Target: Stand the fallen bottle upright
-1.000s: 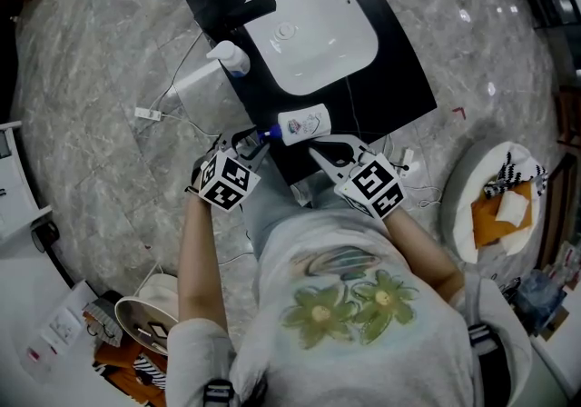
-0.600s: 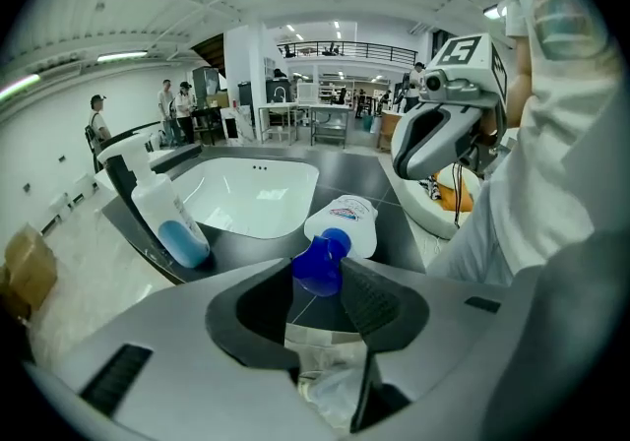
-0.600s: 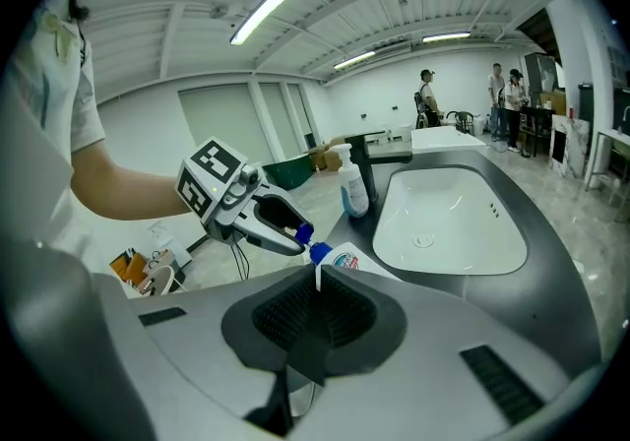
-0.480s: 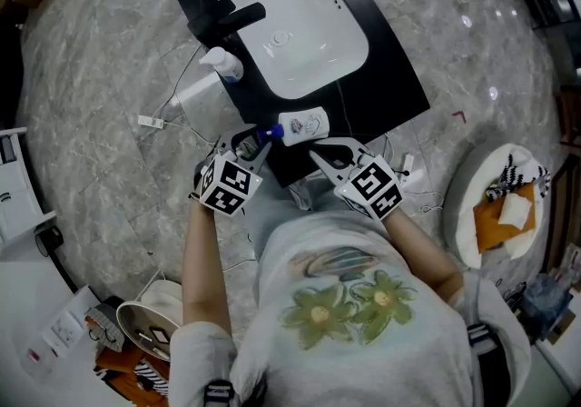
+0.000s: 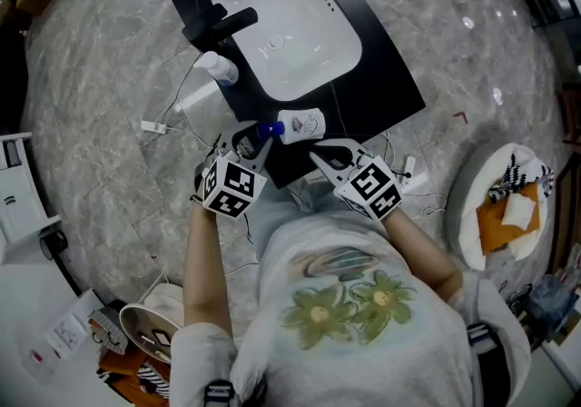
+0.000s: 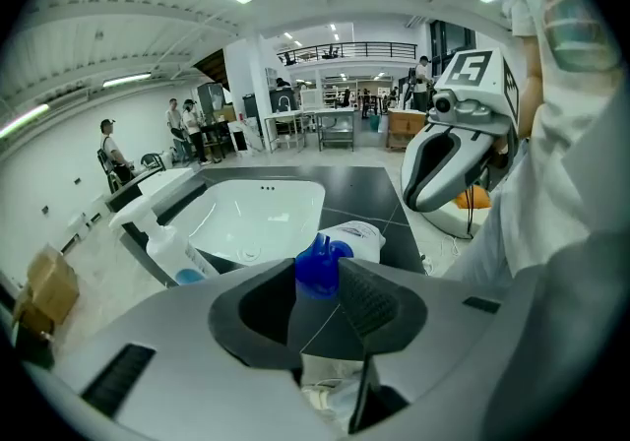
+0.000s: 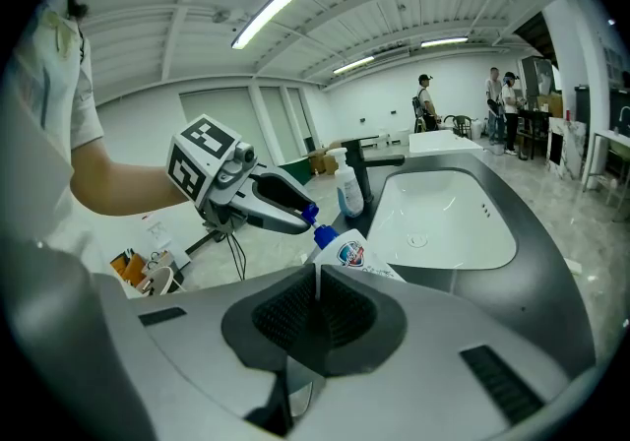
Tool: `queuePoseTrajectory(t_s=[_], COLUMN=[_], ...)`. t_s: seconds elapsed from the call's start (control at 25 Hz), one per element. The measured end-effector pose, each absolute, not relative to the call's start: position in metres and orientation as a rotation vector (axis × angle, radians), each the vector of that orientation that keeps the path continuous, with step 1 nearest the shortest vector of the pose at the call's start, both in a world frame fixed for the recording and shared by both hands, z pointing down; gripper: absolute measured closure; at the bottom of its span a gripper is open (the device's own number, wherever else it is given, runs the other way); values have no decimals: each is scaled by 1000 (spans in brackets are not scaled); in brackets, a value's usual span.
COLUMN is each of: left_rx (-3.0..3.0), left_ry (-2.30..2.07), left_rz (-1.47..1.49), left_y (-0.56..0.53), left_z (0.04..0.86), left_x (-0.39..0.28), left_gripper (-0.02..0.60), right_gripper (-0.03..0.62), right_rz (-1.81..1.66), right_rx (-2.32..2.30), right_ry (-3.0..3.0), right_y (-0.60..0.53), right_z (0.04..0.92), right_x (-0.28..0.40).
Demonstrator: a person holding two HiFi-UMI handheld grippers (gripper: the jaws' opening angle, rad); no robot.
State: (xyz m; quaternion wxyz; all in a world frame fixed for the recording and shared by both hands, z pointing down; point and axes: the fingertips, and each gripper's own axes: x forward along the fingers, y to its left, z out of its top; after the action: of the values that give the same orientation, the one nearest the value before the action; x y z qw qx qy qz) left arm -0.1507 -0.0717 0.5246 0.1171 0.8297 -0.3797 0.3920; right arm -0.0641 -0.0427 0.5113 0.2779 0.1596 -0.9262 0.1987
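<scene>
A white bottle (image 5: 302, 125) with a blue cap (image 5: 264, 132) lies on the black counter (image 5: 386, 78) in front of the sink. In the right gripper view the bottle (image 7: 345, 254) tilts, cap end raised to the left. My left gripper (image 5: 249, 143) has its jaws on either side of the blue cap (image 6: 317, 260) and they are closing on it; the pads touch the cap. My right gripper (image 5: 329, 156) hovers just short of the bottle's base end, jaws together with nothing between them (image 7: 317, 280).
The white sink basin (image 5: 290, 19) with a black faucet (image 5: 221, 25) fills the counter's far part. A pump soap bottle (image 5: 216, 67) stands at its left edge. Cables trail on the marble floor; a white round seat with cloths (image 5: 495, 201) is at the right.
My left gripper has closed in on the blue cap and risen a little, lifting that end of the bottle. The right gripper has shifted only slightly.
</scene>
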Motion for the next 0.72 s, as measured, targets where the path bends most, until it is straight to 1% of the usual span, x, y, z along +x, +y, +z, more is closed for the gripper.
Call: queuePoseTrajectory(t_s=[0.24, 0.72], left_rx=[2429, 2466], left_ry=[-1189, -1285], left_rz=[1190, 1360], left_y=[-80, -82], left_z=[512, 491], left_x=[-138, -98], left_gripper=[465, 492], right_gripper=[549, 549], right_rz=[531, 531], right_rx=[433, 444], right_ry=[-2490, -2504], right_y=[-41, -33], right_z=[511, 510], right_x=[-48, -15])
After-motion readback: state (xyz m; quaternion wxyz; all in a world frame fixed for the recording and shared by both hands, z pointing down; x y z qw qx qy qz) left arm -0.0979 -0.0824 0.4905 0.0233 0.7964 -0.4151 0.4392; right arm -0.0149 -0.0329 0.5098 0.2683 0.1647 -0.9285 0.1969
